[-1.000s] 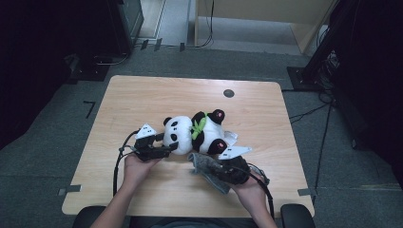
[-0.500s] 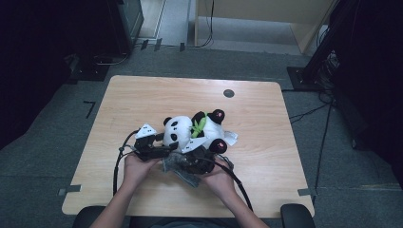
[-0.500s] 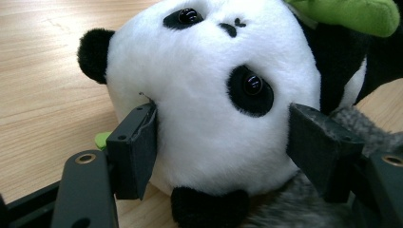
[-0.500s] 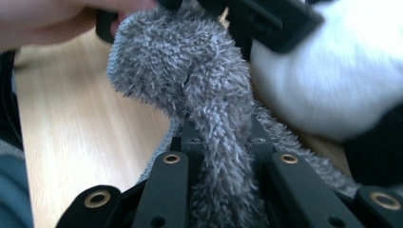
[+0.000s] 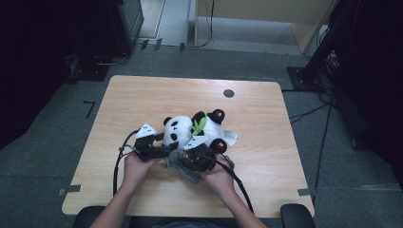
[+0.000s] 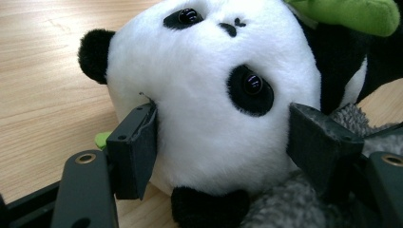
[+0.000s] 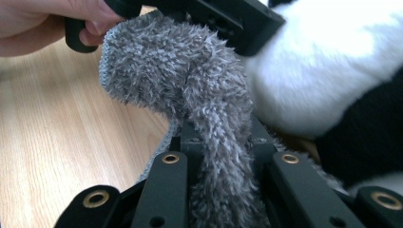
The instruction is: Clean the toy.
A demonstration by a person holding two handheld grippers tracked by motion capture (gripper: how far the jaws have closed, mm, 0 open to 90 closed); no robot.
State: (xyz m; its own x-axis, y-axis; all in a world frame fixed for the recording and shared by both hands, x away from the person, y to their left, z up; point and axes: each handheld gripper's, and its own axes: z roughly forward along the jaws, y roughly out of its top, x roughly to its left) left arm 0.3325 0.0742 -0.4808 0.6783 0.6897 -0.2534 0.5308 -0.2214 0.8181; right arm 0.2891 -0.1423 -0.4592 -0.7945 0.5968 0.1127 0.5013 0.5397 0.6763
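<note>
While the left tongs [image 6: 223, 142] clamp the toy panda [image 5: 197, 130] by its head on the desk [image 5: 142, 95], the right tongs [image 7: 221, 142] pinch a grey fuzzy cloth [image 7: 190, 80] beside it.

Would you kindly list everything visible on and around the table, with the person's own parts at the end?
Panda plush toy: one, black and white with a green leaf, table centre.
Fuzzy cloth: one, grey, beside the panda's head.
Table: one, light wood, with a dark round spot near its far edge.
Left gripper: one, black, fingers pressing the panda's head.
Right gripper: one, black, shut on the cloth.
Hands: two, at the near edge.
</note>
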